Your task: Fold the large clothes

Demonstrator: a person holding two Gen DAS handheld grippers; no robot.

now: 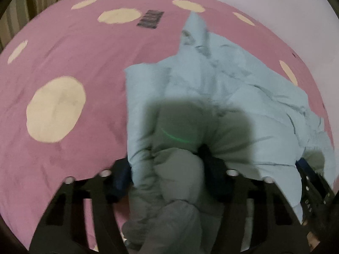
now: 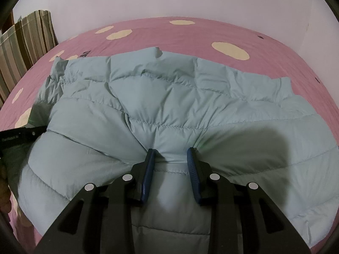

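My right gripper (image 2: 170,155) pinched the jacket (image 2: 169,105) hem, jaws partly closed on fabric. My left gripper (image 1: 169,165) had bunched jacket between its jaws too. Jacket lay on the bed (image 2: 190,36). Mid-fold; next, probably carry the edge across and lay it flat.

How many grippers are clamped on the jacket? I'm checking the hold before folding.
2: the left gripper pinches a bunched edge of the jacket; the right gripper pinches its near hem.

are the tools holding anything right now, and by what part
Both hold the light blue puffer jacket. The right tool pinches a bunched quilted fold near its edge; the left tool grips a thick bunch of padding, exact part unclear.
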